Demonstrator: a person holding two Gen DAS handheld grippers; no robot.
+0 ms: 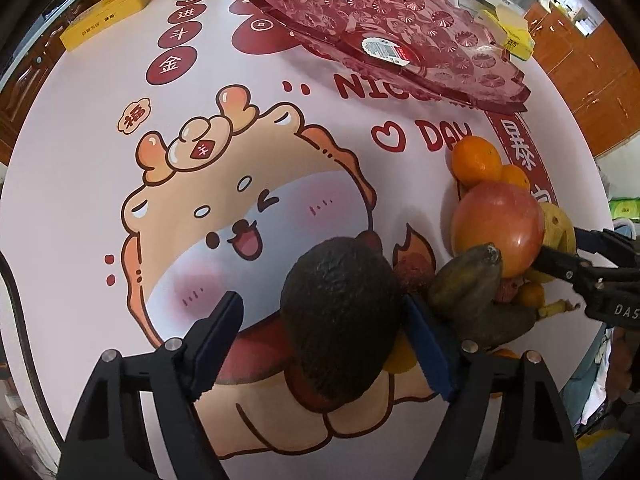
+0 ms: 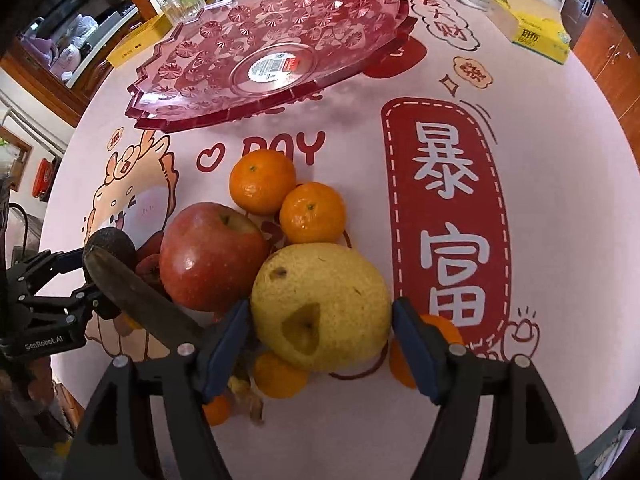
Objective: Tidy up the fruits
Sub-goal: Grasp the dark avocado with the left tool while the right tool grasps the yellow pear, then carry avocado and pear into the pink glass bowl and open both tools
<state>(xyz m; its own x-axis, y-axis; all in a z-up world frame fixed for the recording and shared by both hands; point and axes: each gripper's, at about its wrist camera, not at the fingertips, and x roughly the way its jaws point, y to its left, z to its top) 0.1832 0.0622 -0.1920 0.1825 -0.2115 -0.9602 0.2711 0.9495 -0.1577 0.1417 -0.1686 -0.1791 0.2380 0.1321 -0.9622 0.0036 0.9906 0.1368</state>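
A dark avocado (image 1: pixel 340 320) lies on the printed tablecloth between the fingers of my left gripper (image 1: pixel 320 304). The right pad touches it and the left pad stands clear, so the gripper is open. Beside it is a pile of fruit: a red apple (image 2: pixel 208 256), two tangerines (image 2: pixel 262 182), a darkened banana (image 2: pixel 132 292) and a yellow pear (image 2: pixel 320 304). My right gripper (image 2: pixel 320 312) points down over the pear, with a blue pad against each side of it. The pear rests on smaller tangerines (image 2: pixel 280 376).
A red see-through fruit tray (image 2: pixel 192 60) stands behind the pile, with a barcode sticker in its middle. A yellow box (image 2: pixel 532 28), a glass (image 2: pixel 176 4), bottles and a red carton line the far edge. The table's edge runs close on the right.
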